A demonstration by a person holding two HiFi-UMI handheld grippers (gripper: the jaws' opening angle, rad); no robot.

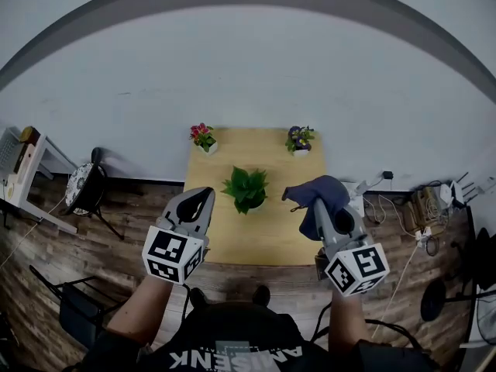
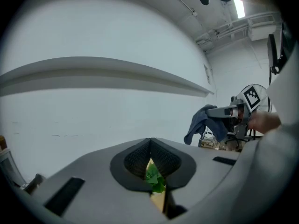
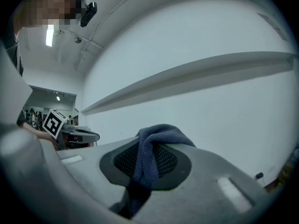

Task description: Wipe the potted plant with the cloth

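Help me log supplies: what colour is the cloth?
The cloth is dark blue; clearest in the right gripper view.

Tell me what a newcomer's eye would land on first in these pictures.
First comes the dark blue cloth, clamped in the right gripper and draped over its tip by the wooden table's right edge. Next is the leafy green potted plant at the table's middle, with the shut, empty left gripper just to its left. A red-flowered pot and a purple-flowered pot stand at the far corners.
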